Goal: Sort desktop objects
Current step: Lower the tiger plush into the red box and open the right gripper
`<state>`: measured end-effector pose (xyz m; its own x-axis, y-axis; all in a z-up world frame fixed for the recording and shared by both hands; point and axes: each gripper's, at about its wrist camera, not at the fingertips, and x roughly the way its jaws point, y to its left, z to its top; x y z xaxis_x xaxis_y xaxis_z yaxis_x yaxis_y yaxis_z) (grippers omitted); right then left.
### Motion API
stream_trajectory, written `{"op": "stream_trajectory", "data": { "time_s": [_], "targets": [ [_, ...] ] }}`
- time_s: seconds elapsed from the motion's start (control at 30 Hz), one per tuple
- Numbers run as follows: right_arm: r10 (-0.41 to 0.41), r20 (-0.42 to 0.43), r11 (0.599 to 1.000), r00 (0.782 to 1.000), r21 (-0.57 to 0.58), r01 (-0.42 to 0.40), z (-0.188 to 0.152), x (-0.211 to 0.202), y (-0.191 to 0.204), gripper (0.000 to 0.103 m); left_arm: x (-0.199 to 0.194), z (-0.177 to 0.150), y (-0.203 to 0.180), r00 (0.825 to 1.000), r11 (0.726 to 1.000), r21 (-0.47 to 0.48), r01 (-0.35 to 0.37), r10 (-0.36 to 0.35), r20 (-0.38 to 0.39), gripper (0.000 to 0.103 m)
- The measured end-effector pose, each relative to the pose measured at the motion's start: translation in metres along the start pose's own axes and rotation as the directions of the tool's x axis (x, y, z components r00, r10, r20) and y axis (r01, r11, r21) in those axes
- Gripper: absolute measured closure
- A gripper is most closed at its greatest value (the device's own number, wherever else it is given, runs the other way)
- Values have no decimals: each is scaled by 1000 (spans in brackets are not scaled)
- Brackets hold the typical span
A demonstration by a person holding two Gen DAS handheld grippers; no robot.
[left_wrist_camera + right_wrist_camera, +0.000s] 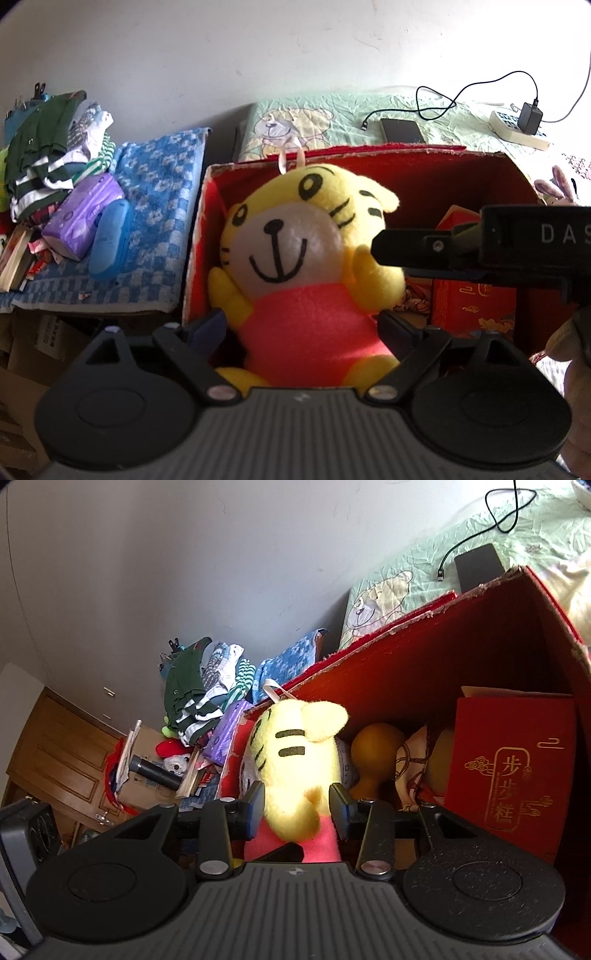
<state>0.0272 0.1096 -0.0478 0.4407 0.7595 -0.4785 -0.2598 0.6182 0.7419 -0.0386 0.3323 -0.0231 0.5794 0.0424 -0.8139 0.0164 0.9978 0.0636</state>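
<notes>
A yellow tiger plush (pixel 295 240) in a pink shirt hangs upright over the left end of an open red box (pixel 424 173). My left gripper (pixel 303 328) is shut on its pink body, one finger on each side. From the right comes my right gripper (pixel 380 251), level with the plush's raised arm. In the right wrist view the right gripper (pixel 297 808) is shut on that yellow arm of the plush (pixel 295 746), pads touching both sides. Inside the red box (pixel 424 657) stand a red carton with gold characters (pixel 513 768) and a yellow gourd (pixel 373 753).
Left of the box lies a blue checked towel (pixel 159 206) with a purple tissue pack (pixel 85 214) and a heap of clothes (pixel 48 155). Behind the box, a green bear-print cloth (pixel 295 122) carries a phone (pixel 402 131) and a power strip (pixel 517 125). A hand (pixel 576 369) shows at the right edge.
</notes>
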Motion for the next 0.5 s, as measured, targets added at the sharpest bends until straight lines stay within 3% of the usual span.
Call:
{"op": "stream_trajectory", "data": {
  "time_s": [0.5],
  "targets": [
    [-82, 13, 996, 997, -31, 83, -19, -3, 11, 60, -6, -8, 10, 1000, 997, -74, 11, -12, -12, 10]
  ]
}}
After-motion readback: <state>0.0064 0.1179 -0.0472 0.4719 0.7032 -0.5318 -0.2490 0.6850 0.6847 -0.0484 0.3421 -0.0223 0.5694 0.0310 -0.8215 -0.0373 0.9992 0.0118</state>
